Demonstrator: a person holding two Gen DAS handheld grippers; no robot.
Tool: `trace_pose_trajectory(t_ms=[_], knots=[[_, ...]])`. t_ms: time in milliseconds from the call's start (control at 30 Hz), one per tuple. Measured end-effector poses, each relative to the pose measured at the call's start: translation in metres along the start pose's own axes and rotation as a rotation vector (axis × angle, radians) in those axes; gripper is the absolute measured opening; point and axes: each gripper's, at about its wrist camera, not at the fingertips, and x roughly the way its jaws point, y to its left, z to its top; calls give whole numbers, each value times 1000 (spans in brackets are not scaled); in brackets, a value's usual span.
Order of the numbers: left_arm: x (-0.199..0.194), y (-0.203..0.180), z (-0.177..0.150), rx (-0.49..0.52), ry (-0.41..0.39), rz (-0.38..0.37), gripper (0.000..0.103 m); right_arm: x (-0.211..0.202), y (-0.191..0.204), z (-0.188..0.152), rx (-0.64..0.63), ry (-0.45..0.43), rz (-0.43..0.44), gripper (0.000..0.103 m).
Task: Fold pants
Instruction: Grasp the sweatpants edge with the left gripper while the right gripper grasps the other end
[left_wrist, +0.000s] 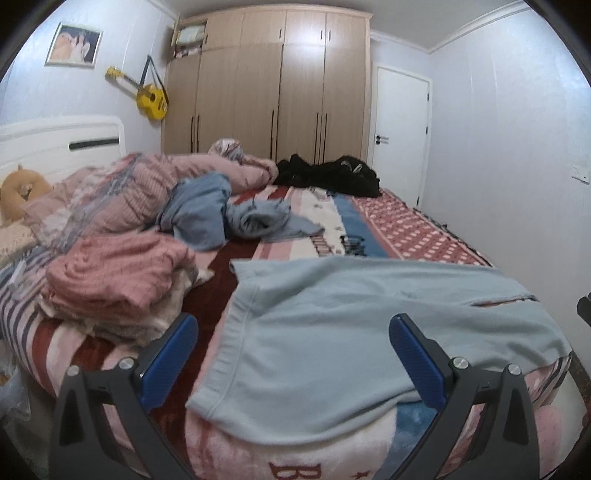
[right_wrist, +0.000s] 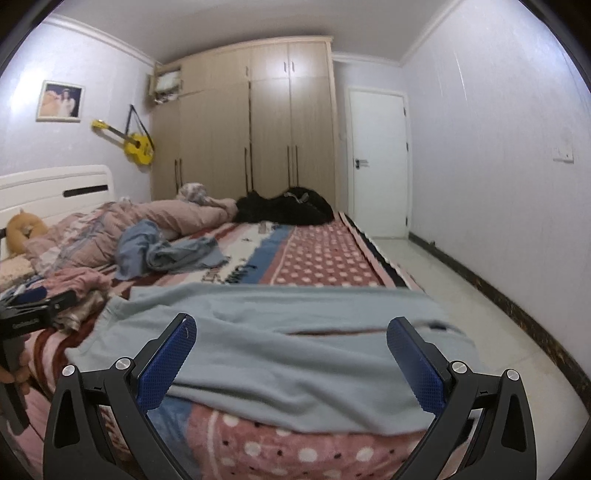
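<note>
Light blue pants lie spread flat across the near end of the bed, the waistband at the left. My left gripper hovers open just above their near edge, blue pads wide apart with nothing between them. In the right wrist view the same pants lie over the bed's near corner with a thin gap between the legs. My right gripper is open over them, holding nothing. The left gripper and a hand show at that view's left edge.
The bed carries a patterned blanket, a pink quilt heap at left, crumpled blue clothes in the middle and black garments at the far end. Wardrobe and white door stand behind. Bare floor runs along the right.
</note>
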Motion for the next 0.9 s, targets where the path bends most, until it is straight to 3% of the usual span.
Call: trace_pose_trajectory(t_ms=[67,233,400,600,700,800,900], knots=[[9,6,-7,-49,63,-27,102,7,-5,-5,21,35,-8,103],[29,31,-36,-261,225,-190,102,26,-22,-20,100,116,9,103],[51,44,-70,-364,344,-214,102,37,-29,-31,129,147,12,103],[75,53,-92,-480,383,-275,100,46,-33,-38,161,173,21,103],[79,54,-91,-514,345,-259,99,48,-39,-41,166,181,5,103],[80,58,-86,-543,307,-240,88,48,-52,-43,193,188,-20,103],[82,58,-81,-514,291,-195,66,47,-74,-49,247,213,-59,102]])
